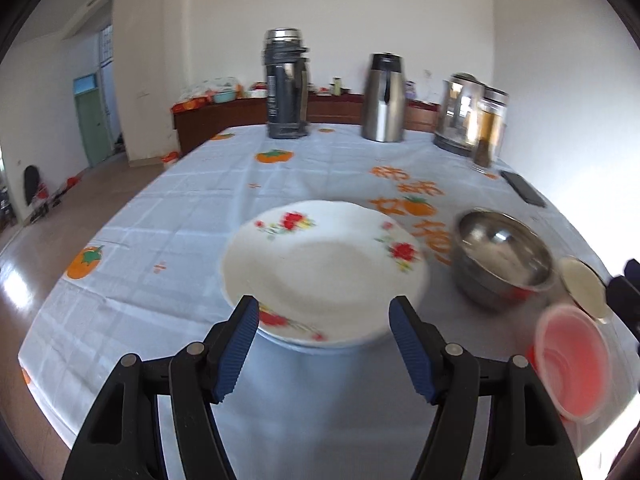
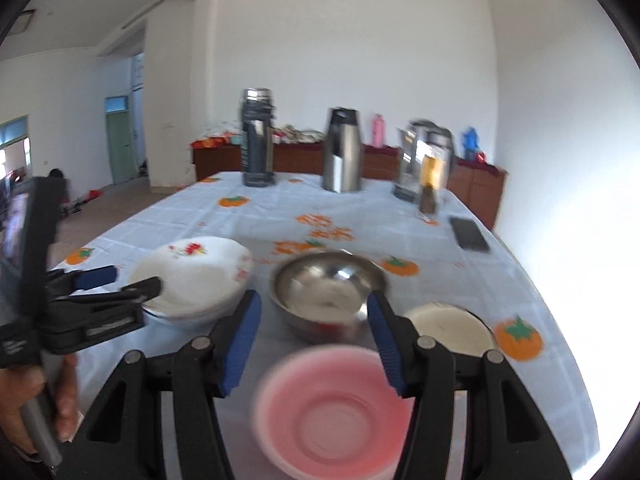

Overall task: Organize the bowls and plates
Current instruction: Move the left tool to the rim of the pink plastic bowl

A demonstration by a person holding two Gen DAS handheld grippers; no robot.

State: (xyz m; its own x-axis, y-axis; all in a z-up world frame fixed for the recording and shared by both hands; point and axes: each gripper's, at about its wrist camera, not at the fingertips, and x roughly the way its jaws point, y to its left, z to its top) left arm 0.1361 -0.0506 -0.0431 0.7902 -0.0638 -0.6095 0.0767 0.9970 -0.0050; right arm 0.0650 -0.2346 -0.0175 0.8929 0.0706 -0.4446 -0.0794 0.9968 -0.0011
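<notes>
I have both tongs over the cloth-covered surface [image 1: 168,208], and little looks sorted yet; the left tongs [image 1: 323,350] stand spread and empty, just short of the white floral plate [image 1: 320,264]; the right tongs [image 2: 314,342] are also apart, gripping nothing, the translucent pink plastic bowl [image 2: 334,410] lying below them; the round steel bowl [image 2: 326,290] and a small white-lined bowl [image 2: 450,328] sit separately nearby; stacking all four remains, I judge.
</notes>
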